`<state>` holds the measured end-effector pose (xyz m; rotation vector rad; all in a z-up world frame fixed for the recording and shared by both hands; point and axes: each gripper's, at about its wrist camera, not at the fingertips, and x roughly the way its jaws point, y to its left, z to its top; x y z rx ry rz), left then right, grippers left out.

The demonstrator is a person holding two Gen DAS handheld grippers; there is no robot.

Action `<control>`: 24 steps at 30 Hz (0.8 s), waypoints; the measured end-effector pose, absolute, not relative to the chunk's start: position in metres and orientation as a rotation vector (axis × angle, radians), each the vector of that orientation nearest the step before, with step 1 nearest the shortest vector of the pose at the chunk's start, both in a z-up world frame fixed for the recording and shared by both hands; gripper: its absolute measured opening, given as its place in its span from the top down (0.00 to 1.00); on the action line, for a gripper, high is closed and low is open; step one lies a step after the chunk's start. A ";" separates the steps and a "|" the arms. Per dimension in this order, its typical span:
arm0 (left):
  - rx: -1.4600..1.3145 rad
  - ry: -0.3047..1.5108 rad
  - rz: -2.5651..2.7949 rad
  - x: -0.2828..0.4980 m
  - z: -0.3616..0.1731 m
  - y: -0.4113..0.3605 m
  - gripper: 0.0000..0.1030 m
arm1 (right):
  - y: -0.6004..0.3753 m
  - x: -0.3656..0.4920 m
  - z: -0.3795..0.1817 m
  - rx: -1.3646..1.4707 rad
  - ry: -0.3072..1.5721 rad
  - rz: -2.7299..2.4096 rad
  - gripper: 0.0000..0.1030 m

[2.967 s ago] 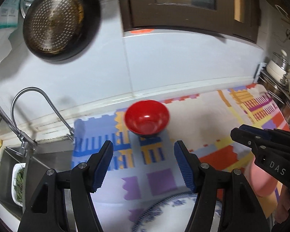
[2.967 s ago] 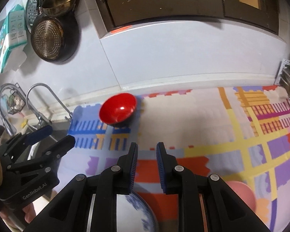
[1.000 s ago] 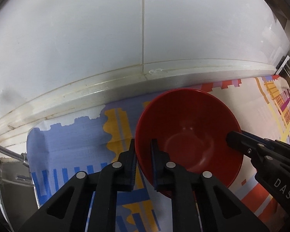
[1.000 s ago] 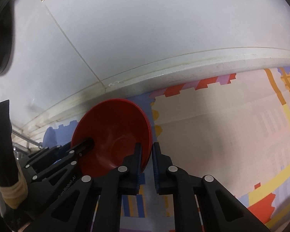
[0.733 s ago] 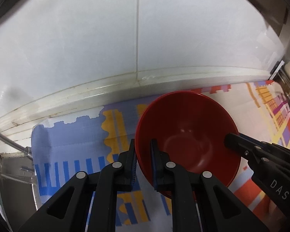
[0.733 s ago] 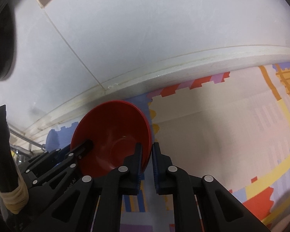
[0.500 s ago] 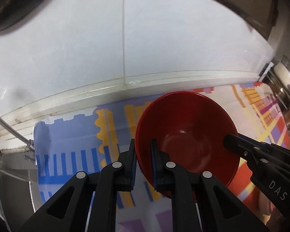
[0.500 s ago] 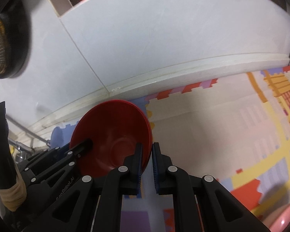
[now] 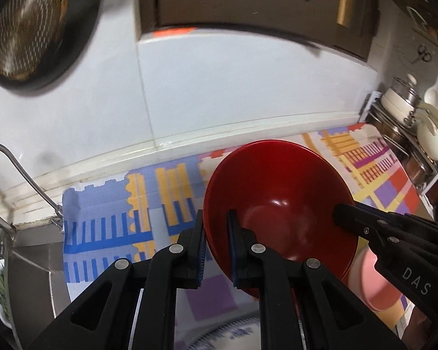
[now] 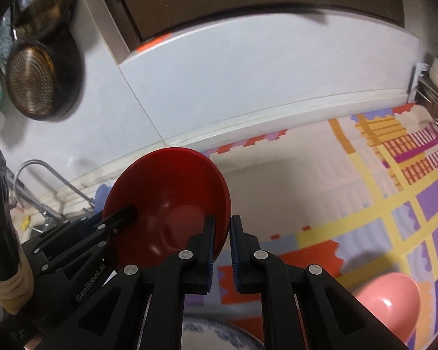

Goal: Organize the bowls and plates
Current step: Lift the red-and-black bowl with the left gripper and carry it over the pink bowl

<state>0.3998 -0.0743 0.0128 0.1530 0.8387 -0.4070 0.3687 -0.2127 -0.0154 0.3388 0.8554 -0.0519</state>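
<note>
A glossy red bowl (image 9: 280, 192) (image 10: 166, 192) hangs above the patterned counter mat, held from both sides. My left gripper (image 9: 216, 245) is shut on its left rim, and my right gripper (image 10: 220, 242) is shut on its right rim. Each gripper shows in the other's view: the right one (image 9: 341, 213) at the bowl's right edge, the left one (image 10: 128, 213) at its left. A pink bowl (image 10: 385, 300) (image 9: 373, 285) sits on the mat at lower right. A blue-and-white plate (image 10: 219, 335) (image 9: 227, 335) lies just below the grippers, mostly hidden.
The colourful mat (image 10: 365, 204) covers the counter up to a white tiled wall. A sink with a faucet (image 9: 17, 169) lies to the left. A dark pan (image 9: 29, 26) hangs on the wall above it. A rack with pots and ladles (image 9: 417, 125) stands at far right.
Both grippers have risen and drawn back from the wall with the red bowl held between them. The pan, the cabinet, the pink bowl and the plate have come into view.
</note>
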 end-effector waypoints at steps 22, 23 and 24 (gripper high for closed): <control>0.158 0.866 -0.536 0.291 0.013 -0.176 0.84 | -0.312 0.243 0.007 0.333 0.818 -0.144 0.89; 0.163 0.869 -0.537 0.288 0.011 -0.180 0.84 | -0.315 0.240 0.006 0.334 0.820 -0.144 0.89; 0.166 0.874 -0.536 0.285 0.009 -0.183 0.83 | -0.318 0.237 0.004 0.331 0.821 -0.146 0.89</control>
